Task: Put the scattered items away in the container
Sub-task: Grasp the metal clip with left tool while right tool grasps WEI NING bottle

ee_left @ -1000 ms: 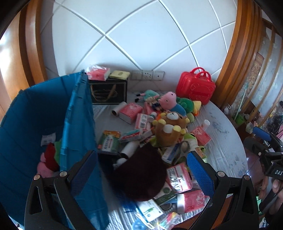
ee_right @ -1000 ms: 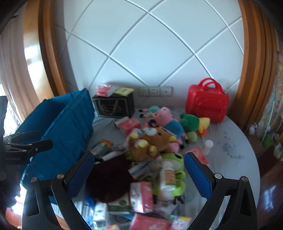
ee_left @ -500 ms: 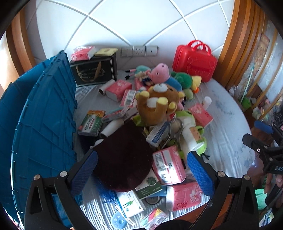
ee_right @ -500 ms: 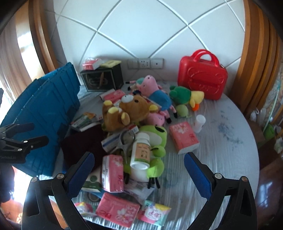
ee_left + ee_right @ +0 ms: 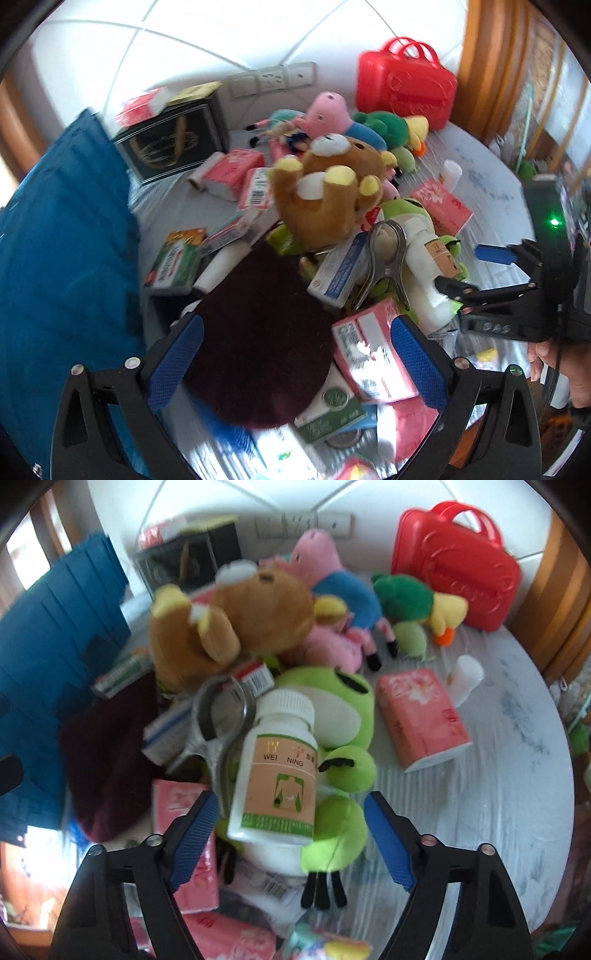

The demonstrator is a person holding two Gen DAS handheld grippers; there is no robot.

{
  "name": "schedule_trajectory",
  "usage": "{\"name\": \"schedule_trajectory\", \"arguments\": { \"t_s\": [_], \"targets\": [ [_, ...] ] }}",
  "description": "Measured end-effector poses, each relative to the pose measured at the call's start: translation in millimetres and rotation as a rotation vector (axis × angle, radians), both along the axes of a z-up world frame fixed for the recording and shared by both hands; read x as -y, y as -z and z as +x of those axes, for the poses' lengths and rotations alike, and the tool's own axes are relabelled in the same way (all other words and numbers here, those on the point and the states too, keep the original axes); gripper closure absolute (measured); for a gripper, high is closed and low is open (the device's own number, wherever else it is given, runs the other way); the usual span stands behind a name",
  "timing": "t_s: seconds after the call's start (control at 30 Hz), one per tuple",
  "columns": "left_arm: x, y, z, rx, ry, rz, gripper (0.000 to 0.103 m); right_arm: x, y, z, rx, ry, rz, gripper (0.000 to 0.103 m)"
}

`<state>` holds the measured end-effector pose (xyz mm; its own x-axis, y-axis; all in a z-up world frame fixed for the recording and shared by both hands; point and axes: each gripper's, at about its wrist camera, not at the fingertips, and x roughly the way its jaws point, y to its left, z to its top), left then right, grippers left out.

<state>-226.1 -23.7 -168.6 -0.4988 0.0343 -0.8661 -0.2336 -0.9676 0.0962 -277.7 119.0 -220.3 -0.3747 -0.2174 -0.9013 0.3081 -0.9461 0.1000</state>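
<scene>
Here, scene: a round desk (image 5: 517,794) with a pale striped cover, strewn with plush toys, boxes and packets.
Container: the blue plastic crate (image 5: 62,258) fills the left side of the left wrist view; in the right wrist view it stands at the left edge (image 5: 48,635).
Left claw (image 5: 295,365): jaws wide apart at the bottom of its frame, over a dark maroon cloth (image 5: 258,339) and a pink tissue packet (image 5: 373,354); nothing pressed between the pads.
Right claw (image 5: 288,840): jaws closing, with the bottom end of a white medicine bottle (image 5: 277,771) between them; the blue pads look just clear of its sides, though blur makes contact hard to judge.
Medicine bottle: lies on a green frog plush (image 5: 332,731), white cap toward the top of the frame, peach label up.
Metal clip (image 5: 218,723): a large steel clip just left of the bottle, touching it.
Brown bear plush (image 5: 229,624): upper middle of the right wrist view, on its back above the clip.
Pink pig plush (image 5: 325,565): behind the bear, near the wall.
Green duck plush (image 5: 413,598): right of the pig, in front of a red toy suitcase (image 5: 458,572).
Pink tissue pack (image 5: 421,716): flat on the desk, right of the frog, with a small white bottle (image 5: 467,679) beside its upper right corner.
Black box (image 5: 173,140): upper left, against the wall beside the crate.
Person: a hand (image 5: 565,369) at the right edge of the left wrist view grips the right claw's handle.
</scene>
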Motion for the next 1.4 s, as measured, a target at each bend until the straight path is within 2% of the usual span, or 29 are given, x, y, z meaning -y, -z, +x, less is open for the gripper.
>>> {"name": "schedule_trajectory", "arguments": {
  "t_s": [0.2, 0.33, 0.63, 0.87, 1.0, 1.13, 1.33, 1.4],
  "targets": [
    [-22.5, 43.2, -35.4, 0.063, 0.02, 0.023, 0.0, 4.2, 16.9, -7.8, 0.034, -0.021, -0.001, 0.034],
    [-34.2, 56.1, -53.5, 0.073, 0.026, 0.06, 0.0, 3.1, 20.5, -8.3, 0.038, -0.032, -0.011, 0.05],
    [-49.0, 77.8, -84.0, 0.114, -0.052, 0.13, 0.0, -1.3, 12.3, -2.2, 0.032, -0.033, -0.061, 0.05],
    [-71.2, 89.3, -81.1, 0.121, -0.006, 0.094, 0.0, -10.0, 1.4, 8.8, 0.019, -0.056, -0.08, 0.051],
    [-77.7, 98.7, -80.2, 0.124, 0.003, 0.056, 0.001, -15.8, 5.7, 7.7, 0.049, -0.043, -0.077, 0.051],
    [-78.6, 106.8, -80.0, 0.121, -0.001, 0.007, 0.01, -19.2, 9.4, 9.5, 0.063, -0.056, -0.081, 0.051],
    [-85.9, 97.8, -73.4, 0.088, 0.069, 0.017, 0.045, -15.5, 17.2, 6.0, 0.083, -0.084, -0.085, 0.05],
    [-84.5, 93.5, -73.4, 0.086, 0.065, 0.027, 0.056, -14.2, 20.1, 2.9, 0.097, -0.092, -0.09, 0.045]
  ]
}}
